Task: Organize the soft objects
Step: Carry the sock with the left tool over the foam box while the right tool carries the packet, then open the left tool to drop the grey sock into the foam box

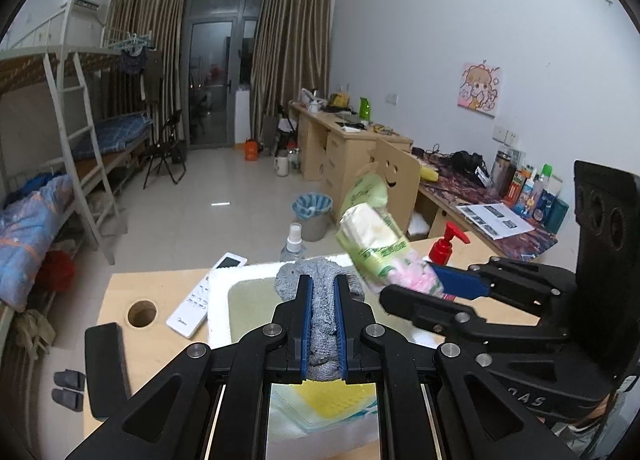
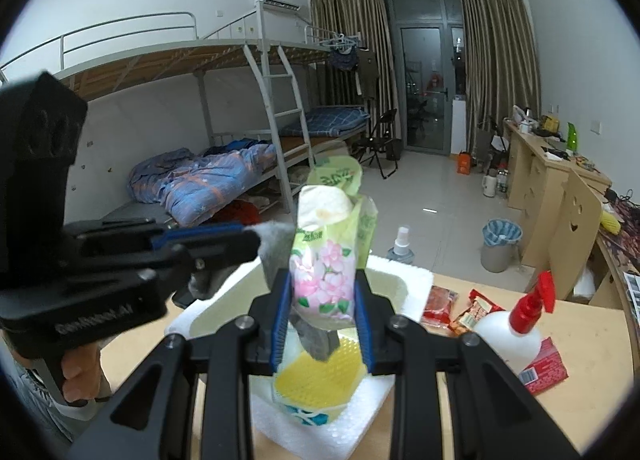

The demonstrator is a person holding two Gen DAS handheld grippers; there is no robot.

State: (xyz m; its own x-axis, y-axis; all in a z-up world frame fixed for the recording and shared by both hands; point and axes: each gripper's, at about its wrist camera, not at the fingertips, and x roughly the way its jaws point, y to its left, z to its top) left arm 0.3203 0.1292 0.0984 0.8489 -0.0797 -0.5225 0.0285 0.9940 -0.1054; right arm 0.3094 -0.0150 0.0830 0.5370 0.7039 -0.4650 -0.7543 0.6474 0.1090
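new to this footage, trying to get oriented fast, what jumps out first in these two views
Both grippers are full: the left gripper is shut on a grey knitted cloth, and the right gripper is shut on a green floral tissue pack, both held up over a white foam tray on the wooden table. Right of the tray stands a red-topped pump bottle.

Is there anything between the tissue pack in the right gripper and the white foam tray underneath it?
Partly. The right gripper holds the tissue pack above the white foam tray. A yellow sponge already lies in the tray below, and the grey cloth held by the left gripper hangs close beside it.
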